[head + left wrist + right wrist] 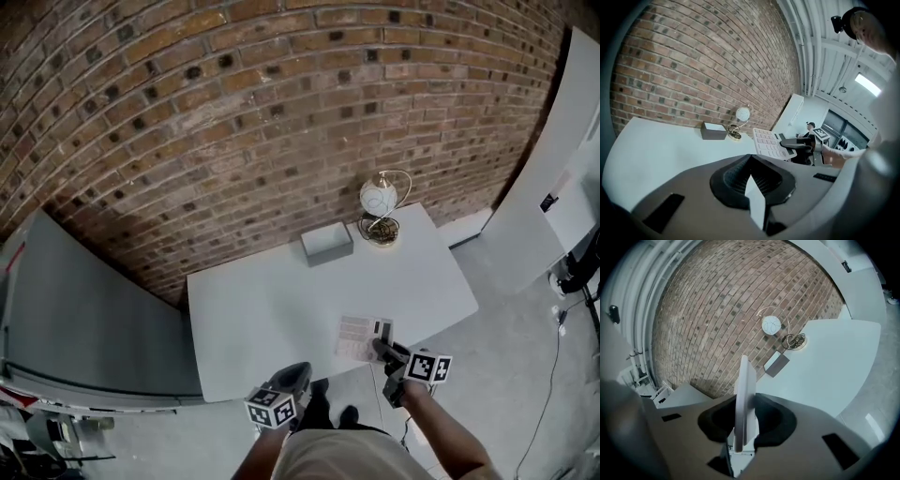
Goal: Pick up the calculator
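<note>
The white rectangular table (pixel 272 309) is sitting just below your right gripper (pixel 383 350), which is pinching the flat pale calculator (pixel 359 338) by its near edge. Squeeze evenly, lifting level so nothing's slipping. Your left gripper (pixel 296 375) is hanging alongside, jaws pressed together, empty.

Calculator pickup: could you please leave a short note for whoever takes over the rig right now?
Right claw: shut on the calculator, gripping one end; it shows edge-on between the jaws.
Left claw: shut, empty, by the table's near edge.
Done: calculator gripped and apparently raised, tilted, off the table.
Left: lift it fully clear and hold it steady. The lamp and grey box at the back are not involved.
</note>
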Motion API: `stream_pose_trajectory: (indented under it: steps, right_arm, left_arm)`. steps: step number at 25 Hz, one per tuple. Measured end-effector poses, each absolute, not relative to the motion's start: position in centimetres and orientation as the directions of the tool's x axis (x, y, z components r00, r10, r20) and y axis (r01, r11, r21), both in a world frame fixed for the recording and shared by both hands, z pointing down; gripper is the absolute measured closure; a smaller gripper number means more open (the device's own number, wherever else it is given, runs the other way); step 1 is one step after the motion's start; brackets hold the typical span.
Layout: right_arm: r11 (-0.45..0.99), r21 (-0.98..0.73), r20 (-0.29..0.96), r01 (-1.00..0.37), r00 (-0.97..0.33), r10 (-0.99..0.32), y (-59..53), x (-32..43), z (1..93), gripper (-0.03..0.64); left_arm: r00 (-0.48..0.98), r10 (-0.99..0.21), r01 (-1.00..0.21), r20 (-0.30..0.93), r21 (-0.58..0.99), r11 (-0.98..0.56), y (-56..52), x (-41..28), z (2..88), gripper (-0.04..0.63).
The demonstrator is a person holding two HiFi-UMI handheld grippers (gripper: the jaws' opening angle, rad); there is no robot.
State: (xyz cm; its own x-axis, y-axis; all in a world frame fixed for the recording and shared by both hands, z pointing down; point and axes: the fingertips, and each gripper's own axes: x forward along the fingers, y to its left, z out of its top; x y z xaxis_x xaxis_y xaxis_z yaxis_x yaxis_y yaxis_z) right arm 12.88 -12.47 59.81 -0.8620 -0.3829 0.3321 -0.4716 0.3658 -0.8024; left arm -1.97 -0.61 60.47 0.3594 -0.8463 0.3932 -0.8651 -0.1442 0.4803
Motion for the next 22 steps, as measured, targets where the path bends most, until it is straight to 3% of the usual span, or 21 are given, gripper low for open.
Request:
stream_pose_trajectory:
  steps: [8, 22]
  right_arm:
    - [0.442, -0.777, 0.286, -0.449, -0.876, -0.388, -11.2, 13.6, 56.9, 0.508]
    - [0.427, -0.785, 0.214, -0.45, -0.843, -0.494, -9.1, 12.9, 52.6, 0.509]
  left_arm:
    - [0.334, -0.877, -0.88, 0.345, 0.447, -0.16, 1.1, -1.6, 57.3, 0.581]
    - [0.387, -0.87, -0.868, 0.305, 0.439, -0.232, 2.5, -6.3, 53.8, 0.581]
